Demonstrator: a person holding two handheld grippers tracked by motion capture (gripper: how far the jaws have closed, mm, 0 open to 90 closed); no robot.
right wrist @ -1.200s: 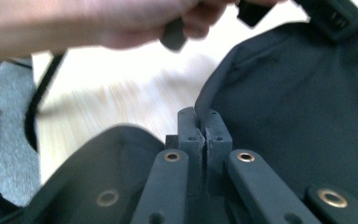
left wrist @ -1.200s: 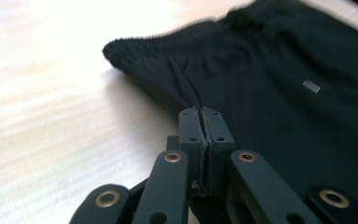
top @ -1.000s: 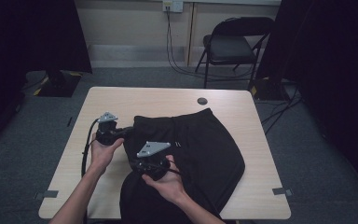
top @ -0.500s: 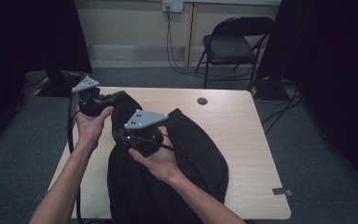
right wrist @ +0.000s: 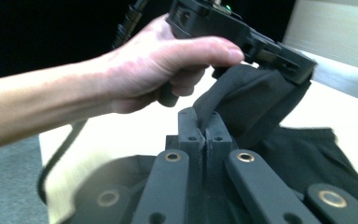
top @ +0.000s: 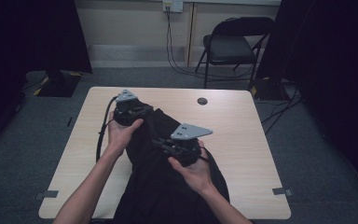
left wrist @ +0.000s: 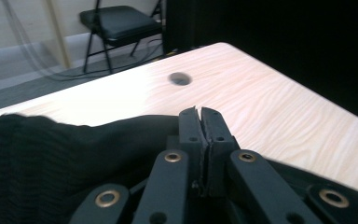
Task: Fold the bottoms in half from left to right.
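So I had both claws clamped on the black garment [top: 168, 186], left claw [top: 129, 111] pinching its ribbed hem up at 10 o'clock on the desk [top: 242, 126], right claw [top: 165, 144] gripping an edge near the middle. The rest draped toward 6 o'clock, off the near edge. It looked bunched, so I'd say folding was barely started.

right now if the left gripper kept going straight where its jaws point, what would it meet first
Probably bare wood: beyond the left gripper, shut on the black ribbed fabric garment, lies the light wooden table, with its small round hole just left of that line. Depth is unclear.
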